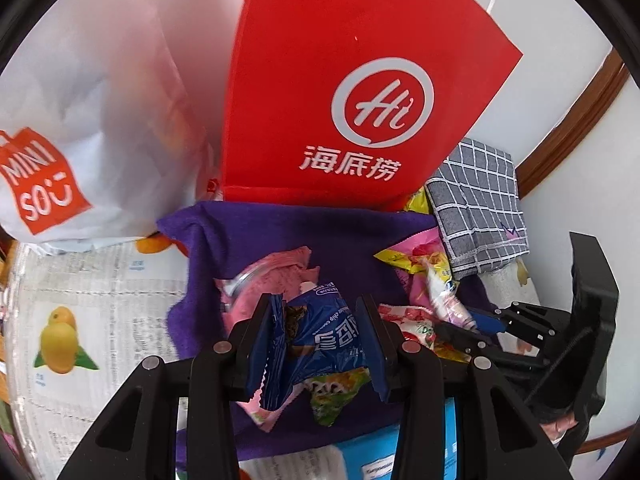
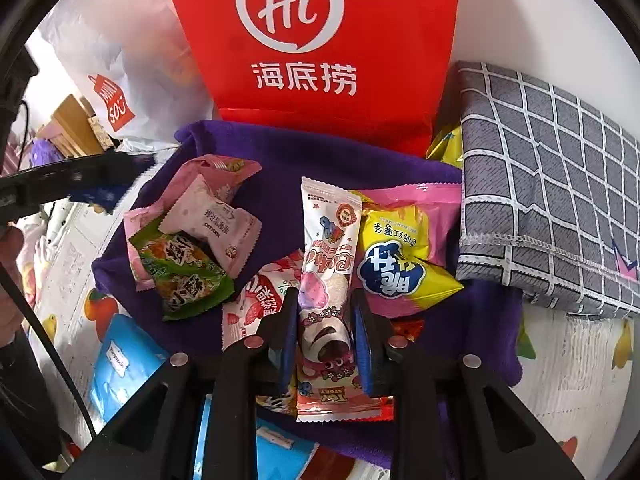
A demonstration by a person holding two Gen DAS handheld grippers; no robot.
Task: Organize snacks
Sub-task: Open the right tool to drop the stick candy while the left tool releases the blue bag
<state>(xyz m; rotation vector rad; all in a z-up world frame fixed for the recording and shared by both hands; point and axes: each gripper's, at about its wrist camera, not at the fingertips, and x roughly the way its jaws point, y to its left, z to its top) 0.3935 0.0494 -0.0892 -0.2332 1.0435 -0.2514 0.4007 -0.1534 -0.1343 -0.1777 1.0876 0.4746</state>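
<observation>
The left tongs (image 1: 316,344) are matte black plastic with round silver screws at the joints. The right tongs (image 2: 325,336) match, their fingers (image 2: 362,344) lined with blue pads.

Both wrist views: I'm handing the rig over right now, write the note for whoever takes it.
Left tool: shut on the blue cookie packet, lifted above the purple cloth.
Right tool: closed around the long pink bear-print packet, low over the pile.
Loose on the cloth: green packet, pale pink packet, yellow packet, strawberry packet.
Red bag stands behind the cloth, white bag to its left.
Done: nothing visibly sorted. Left: place both held packets, then the rest.
</observation>
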